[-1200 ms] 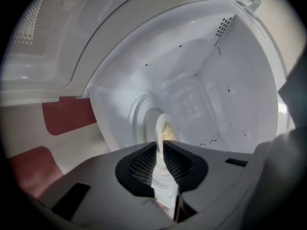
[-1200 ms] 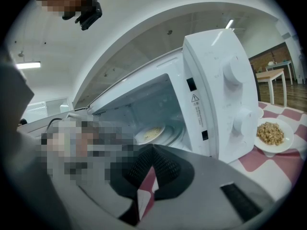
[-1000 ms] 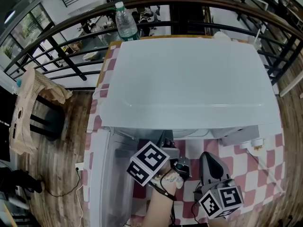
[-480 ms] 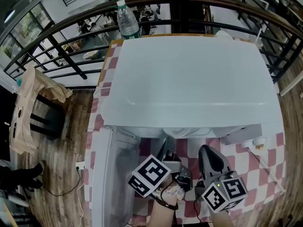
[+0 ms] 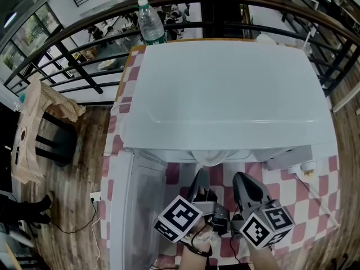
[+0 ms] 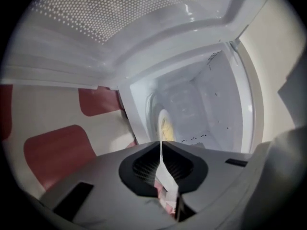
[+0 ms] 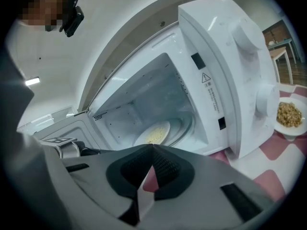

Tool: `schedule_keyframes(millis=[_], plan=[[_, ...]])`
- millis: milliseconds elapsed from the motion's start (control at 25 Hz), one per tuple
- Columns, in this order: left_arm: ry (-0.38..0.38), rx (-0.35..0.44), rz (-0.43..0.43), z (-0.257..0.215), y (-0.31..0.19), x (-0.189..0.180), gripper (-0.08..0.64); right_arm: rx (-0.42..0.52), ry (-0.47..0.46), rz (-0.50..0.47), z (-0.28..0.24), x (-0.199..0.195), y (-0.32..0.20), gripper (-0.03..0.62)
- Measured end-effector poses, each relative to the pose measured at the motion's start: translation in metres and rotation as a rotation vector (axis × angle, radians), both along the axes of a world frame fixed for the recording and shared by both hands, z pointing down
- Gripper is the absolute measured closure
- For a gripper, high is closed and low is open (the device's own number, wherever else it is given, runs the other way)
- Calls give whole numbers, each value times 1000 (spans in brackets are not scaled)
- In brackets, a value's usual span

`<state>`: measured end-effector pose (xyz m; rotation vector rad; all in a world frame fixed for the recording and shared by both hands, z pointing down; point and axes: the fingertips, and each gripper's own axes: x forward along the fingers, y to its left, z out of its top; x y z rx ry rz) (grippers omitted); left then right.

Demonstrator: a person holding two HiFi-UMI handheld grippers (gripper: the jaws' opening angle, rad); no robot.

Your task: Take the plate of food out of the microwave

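The white microwave (image 5: 225, 94) stands on a red-and-white checked cloth with its door (image 5: 135, 207) swung open to the left. Inside, a white plate of yellowish food (image 7: 153, 133) lies on the turntable; it also shows in the left gripper view, as the plate (image 6: 164, 126) deep in the cavity. My left gripper (image 5: 201, 176) hovers before the opening; its jaws are opening by a thin slit, with nothing between them (image 6: 160, 143). My right gripper (image 5: 242, 179) hangs beside it, shut and empty (image 7: 152, 145). Both are short of the plate.
A small bowl of brown food (image 7: 289, 115) sits on the cloth right of the microwave. A water bottle (image 5: 151, 24) stands behind it. A plug and cable (image 5: 304, 170) lie at the front right. A railing and a chair (image 5: 34, 128) are beyond the table.
Both grippers have drawn back from the microwave toward the person. A white rounded rim now shows under the microwave's front edge.
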<state>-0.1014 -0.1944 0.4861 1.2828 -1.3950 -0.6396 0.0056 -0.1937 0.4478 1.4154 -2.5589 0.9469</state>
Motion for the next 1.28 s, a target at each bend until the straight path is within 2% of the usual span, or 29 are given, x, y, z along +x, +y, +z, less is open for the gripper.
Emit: schedule_keyframes(millis=[80,240,760,920,1040,1280], plan=[[19,22,-5,-4,-3,0,506,-2,1,3,0,1,1,591],[51,49,-15,-7,-11,0,385,-4,8,6,2,2,2,591],[70,19,-9,7,-30,6,383,-12,25,11,8,9,6,591],[65,8,-17,9,-30,5,414,-13,24,14,9,10,5,591],[49,-19,-9,13,-29,4,465,-13,26,13,9,9,5,591],[60,-8,-6,11,-28,4,462,-17,23,12,9,8,5,591]])
